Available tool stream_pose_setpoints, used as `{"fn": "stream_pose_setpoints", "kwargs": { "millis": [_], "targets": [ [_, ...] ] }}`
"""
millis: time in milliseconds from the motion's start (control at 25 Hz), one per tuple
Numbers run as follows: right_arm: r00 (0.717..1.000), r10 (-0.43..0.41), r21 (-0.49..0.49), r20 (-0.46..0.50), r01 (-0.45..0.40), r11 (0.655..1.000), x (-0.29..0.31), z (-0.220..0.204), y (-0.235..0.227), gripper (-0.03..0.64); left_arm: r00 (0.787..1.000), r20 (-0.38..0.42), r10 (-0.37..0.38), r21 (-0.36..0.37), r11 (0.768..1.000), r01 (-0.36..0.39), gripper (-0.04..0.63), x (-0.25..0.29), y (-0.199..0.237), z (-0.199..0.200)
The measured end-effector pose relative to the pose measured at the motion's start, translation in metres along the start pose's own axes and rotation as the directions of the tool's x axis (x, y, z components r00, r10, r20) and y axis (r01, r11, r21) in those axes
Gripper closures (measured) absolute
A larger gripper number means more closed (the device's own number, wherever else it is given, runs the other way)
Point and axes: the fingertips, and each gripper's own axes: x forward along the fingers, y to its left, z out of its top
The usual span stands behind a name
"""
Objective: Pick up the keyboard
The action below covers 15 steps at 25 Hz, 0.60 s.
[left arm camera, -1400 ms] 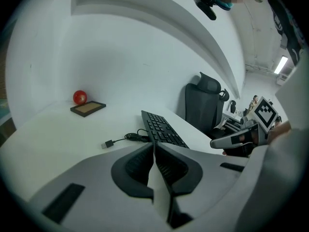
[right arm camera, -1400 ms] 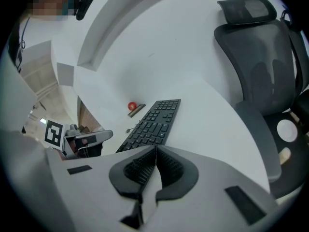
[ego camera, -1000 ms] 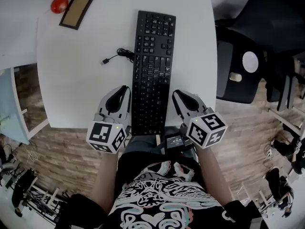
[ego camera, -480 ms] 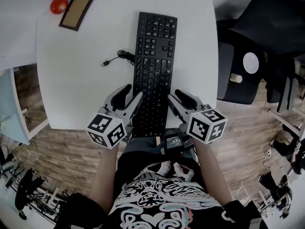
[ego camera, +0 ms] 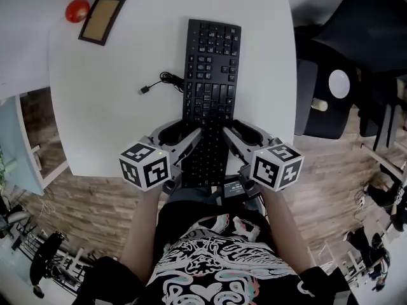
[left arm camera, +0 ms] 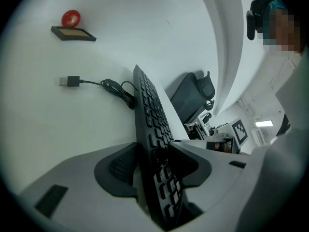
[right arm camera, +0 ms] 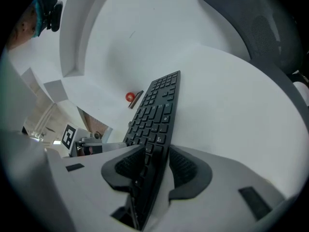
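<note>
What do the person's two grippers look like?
Both the left gripper and right gripper have light grey bodies, curved jaws with black ribbed pads, and a white cube bearing black square markers. The person wears a black shirt with white patterns.

Near end lost from sight: the keyboard (ego camera: 211, 75) disappears beneath the left gripper (ego camera: 184, 131) and the right gripper (ego camera: 235, 131) in the head view, and runs off the bottom edge in both gripper views. In the left gripper view its cable (left arm camera: 113, 88) vanishes behind the keyboard's edge, so the joint is hidden. The red round thing (ego camera: 77, 9) beside the framed board (ego camera: 102, 16) is too small to identify. The picture's edges cut the chair (ego camera: 343, 49) and the table (ego camera: 114, 107). A black device (ego camera: 234, 189) at the person's waist is half covered by the right gripper.
</note>
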Motion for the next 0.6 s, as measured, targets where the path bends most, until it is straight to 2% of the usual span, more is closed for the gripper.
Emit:
{"fn": "stream_pose_setpoints", "kwargs": {
  "millis": [160, 240, 400, 600],
  "targets": [
    [1.000, -0.006, 0.026, -0.018, 0.007, 1.000, 0.001, 0.001, -0.001, 0.459, 0.999, -0.031, -0.018, -0.048, 0.999, 0.017, 0.410, 0.002, 0.000, 0.000],
    [1.000, 0.000, 0.047, -0.025, 0.001, 0.999, 0.001, 0.002, -0.002, 0.459, 0.999, -0.028, -0.043, -0.122, 0.992, 0.039, 0.411, 0.004, 0.003, 0.004],
    [0.999, 0.021, 0.088, -0.028, -0.018, 0.996, 0.004, 0.004, -0.005, 0.460, 0.988, -0.008, -0.153, -0.309, 0.940, 0.143, 0.438, 0.012, 0.004, 0.014],
    [1.000, 0.016, 0.094, -0.025, -0.013, 0.996, 0.006, 0.004, -0.007, 0.460, 0.963, 0.008, -0.268, -0.382, 0.890, 0.251, 0.477, 0.014, 0.002, 0.015]
  ]
}}
